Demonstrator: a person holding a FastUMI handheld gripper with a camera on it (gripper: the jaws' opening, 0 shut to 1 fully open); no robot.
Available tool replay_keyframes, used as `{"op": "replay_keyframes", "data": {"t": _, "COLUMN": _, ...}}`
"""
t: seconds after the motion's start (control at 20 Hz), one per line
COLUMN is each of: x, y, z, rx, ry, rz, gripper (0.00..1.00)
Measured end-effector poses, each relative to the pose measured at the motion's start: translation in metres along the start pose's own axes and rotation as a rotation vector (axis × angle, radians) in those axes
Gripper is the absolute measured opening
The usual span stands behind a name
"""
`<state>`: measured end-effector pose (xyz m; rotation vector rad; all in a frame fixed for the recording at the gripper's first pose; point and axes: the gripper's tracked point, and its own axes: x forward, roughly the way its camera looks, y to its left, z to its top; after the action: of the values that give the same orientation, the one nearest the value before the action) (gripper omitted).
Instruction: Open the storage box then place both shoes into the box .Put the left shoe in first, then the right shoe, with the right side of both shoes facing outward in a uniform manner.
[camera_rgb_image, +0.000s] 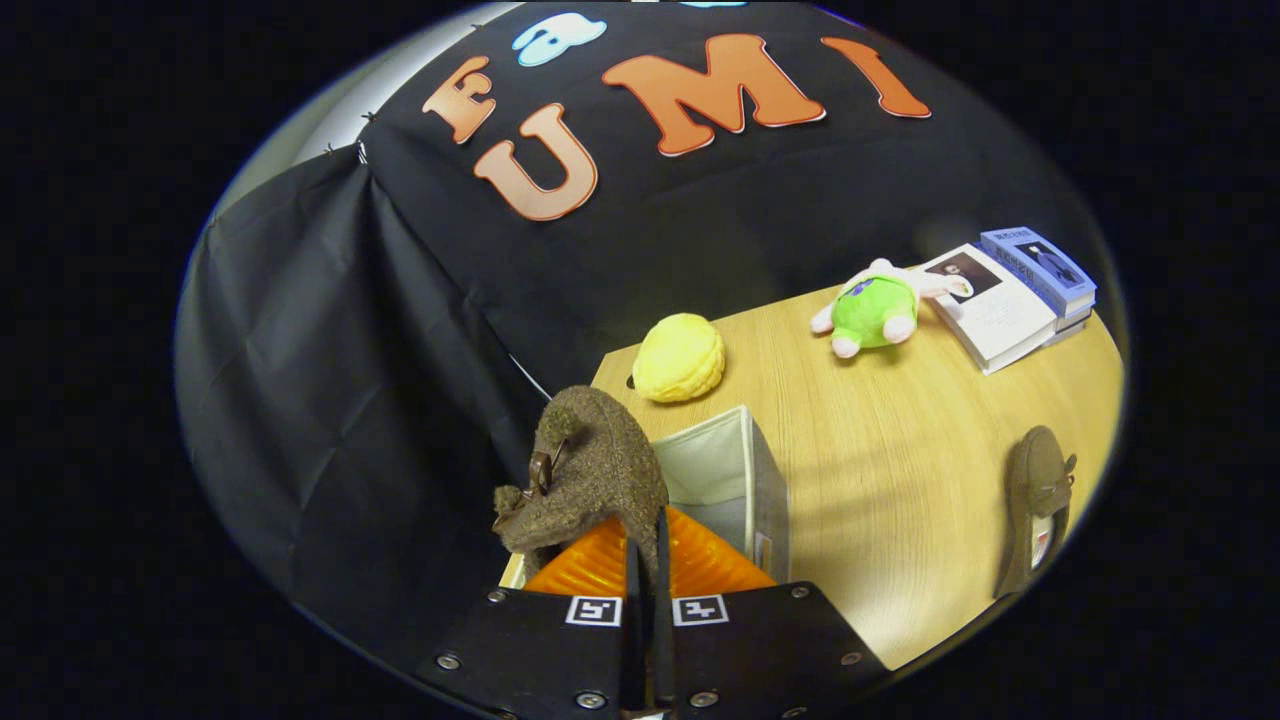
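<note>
My gripper (647, 560) is shut on a brown fuzzy shoe (590, 470), both fingers pinching the thin edge of its opening. The shoe hangs toe-up with a small bow and buckle on its front, held above the open grey fabric storage box (740, 480). The box's pale inside shows just beyond the fingers, to the right of the shoe. The second brown shoe (1040, 500) lies on its side on the wooden table (900, 470), far to the right of the box.
A yellow plush ball (680, 357) sits just behind the box. Farther back right lie a green and white plush toy (875, 308) and a stack of books (1020, 290). Black cloth walls close off the table's left and back.
</note>
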<state>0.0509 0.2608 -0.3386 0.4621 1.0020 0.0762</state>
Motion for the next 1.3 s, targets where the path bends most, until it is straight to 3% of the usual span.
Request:
{"op": "replay_keyframes", "data": {"t": 0.5, "x": 0.055, "y": 0.001, "z": -0.058, "rx": 0.109, "ry": 0.157, "rz": -0.09, "gripper": 0.05}}
{"op": "replay_keyframes", "data": {"t": 0.7, "x": 0.068, "y": 0.003, "z": -0.076, "rx": 0.177, "ry": 0.22, "rz": -0.089, "gripper": 0.07}}
{"op": "replay_keyframes", "data": {"t": 0.75, "x": 0.069, "y": 0.003, "z": -0.079, "rx": 0.173, "ry": 0.232, "rz": -0.088, "gripper": 0.11}}
{"op": "replay_keyframes", "data": {"t": 0.9, "x": 0.058, "y": 0.015, "z": -0.081, "rx": 0.178, "ry": 0.26, "rz": -0.012, "gripper": 0.42}}
{"op": "replay_keyframes", "data": {"t": 1.1, "x": 0.019, "y": 0.019, "z": -0.049, "rx": 0.144, "ry": 0.162, "rz": 0.063, "gripper": 0.54}}
{"op": "replay_keyframes", "data": {"t": 1.3, "x": -0.024, "y": -0.021, "z": -0.014, "rx": 0.033, "ry": 0.018, "rz": 0.017, "gripper": 0.74}}
